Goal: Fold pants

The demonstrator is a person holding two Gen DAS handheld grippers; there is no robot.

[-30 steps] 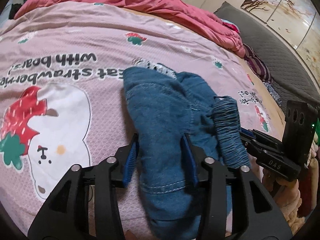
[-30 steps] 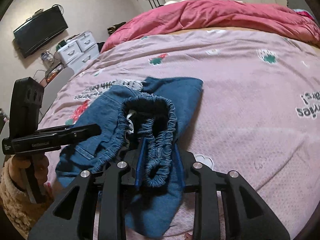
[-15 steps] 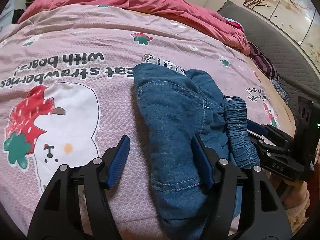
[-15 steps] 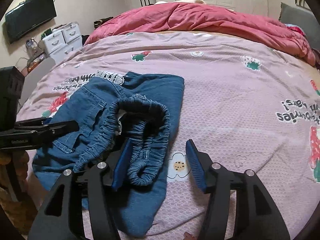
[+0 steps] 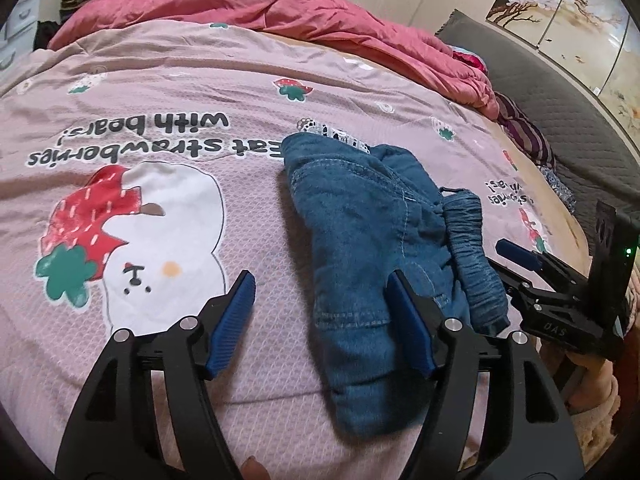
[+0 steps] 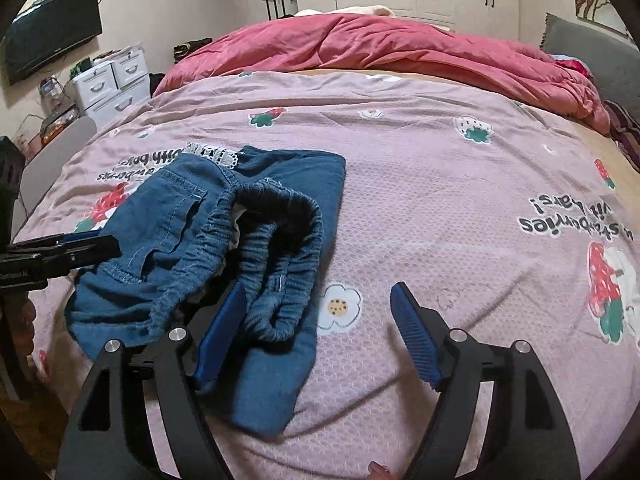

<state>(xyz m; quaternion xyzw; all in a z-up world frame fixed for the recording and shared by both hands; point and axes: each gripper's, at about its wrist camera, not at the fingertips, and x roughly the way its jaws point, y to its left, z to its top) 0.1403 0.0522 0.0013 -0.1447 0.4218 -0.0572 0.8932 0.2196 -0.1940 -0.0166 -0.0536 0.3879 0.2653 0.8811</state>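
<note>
The left gripper (image 5: 320, 320) is opening, with nothing pinched. The blue pants (image 5: 372, 248) are lying folded on the pink bed cover (image 5: 200, 92), just beside its right pad. The right gripper (image 6: 316, 332) is opening too, and its left pad is touching the stretchy waistband (image 6: 280, 264). The fold could be pulled loose if a pad is snagged there.

The blue denim pants (image 5: 360, 240) lie folded in a small bundle on the bed, the elastic waistband (image 6: 280, 240) on top.
</note>
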